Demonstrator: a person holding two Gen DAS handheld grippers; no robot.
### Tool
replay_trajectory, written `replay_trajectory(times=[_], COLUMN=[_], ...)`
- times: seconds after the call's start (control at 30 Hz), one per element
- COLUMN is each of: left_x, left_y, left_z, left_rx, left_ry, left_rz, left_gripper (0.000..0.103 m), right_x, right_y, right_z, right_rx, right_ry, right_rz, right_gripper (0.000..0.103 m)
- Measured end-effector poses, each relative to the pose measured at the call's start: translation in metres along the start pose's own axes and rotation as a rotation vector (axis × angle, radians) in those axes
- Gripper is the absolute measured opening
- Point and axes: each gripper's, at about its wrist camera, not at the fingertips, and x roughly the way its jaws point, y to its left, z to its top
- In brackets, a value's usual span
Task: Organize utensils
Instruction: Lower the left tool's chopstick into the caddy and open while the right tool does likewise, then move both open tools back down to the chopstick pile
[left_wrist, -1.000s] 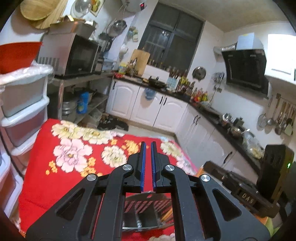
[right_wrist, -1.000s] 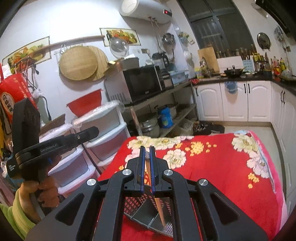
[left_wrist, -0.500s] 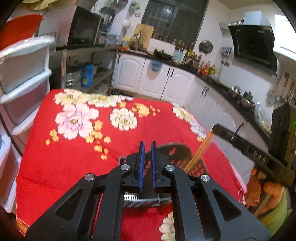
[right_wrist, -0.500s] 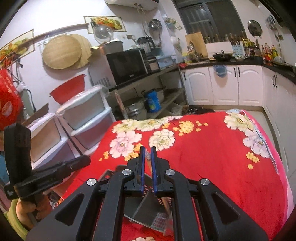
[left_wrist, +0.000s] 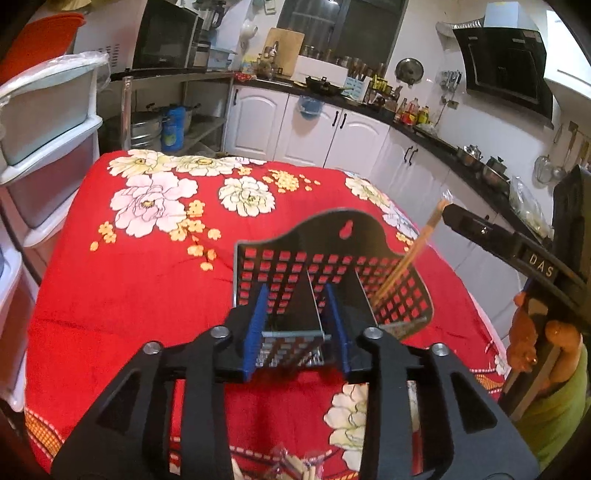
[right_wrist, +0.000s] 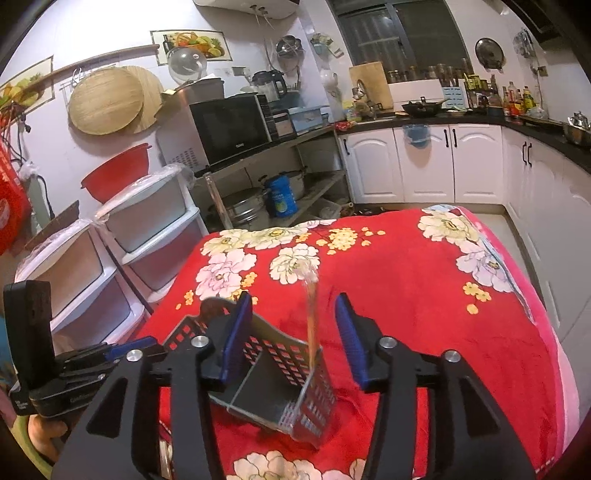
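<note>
Chopsticks (left_wrist: 409, 258) stand tilted in the right-hand compartment of a black perforated utensil holder (left_wrist: 325, 258), which sits on a counter covered by a red floral cloth (left_wrist: 147, 258). The left gripper (left_wrist: 297, 330) hovers just over the holder's front, its blue fingers (left_wrist: 255, 328) spread with nothing between them but the holder's middle divider. The right gripper (right_wrist: 293, 339) is above the holder too, fingers (right_wrist: 349, 336) wide apart around the leaning chopsticks (right_wrist: 311, 325) without touching them.
</note>
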Motion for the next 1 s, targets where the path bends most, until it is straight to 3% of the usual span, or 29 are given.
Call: replay_trajectory(times=[0.2, 0.43, 0.63, 1.0], left_x=[-0.008, -0.011, -0.015, -0.025], left_y=[-0.002, 0.002, 0.012, 0.020], left_z=[-0.014, -0.031, -0.052, -0.079], left_rx=[-0.004, -0.018, -0.055, -0.092], left_ry=[-0.004, 0.014, 0.042, 0.068], left_rz=[0.003, 0.017, 0.027, 0.046], left_gripper=[0.046, 0.063, 0.068, 0.068], right_x=[-0.011, -0.022, -0.029, -0.043], right_y=[0.001, -0.001, 0.000, 0.011], right_z=[-0.013, -0.033, -0.052, -0.084], right_rx=[-0.013, -0.016, -0.025, -0.069], right_ry=[0.010, 0.035, 0.070, 0.121], right_rz=[-0.016, -0.026, -0.022, 0.003], right_gripper=[0.061, 0.063, 0.063, 0.063])
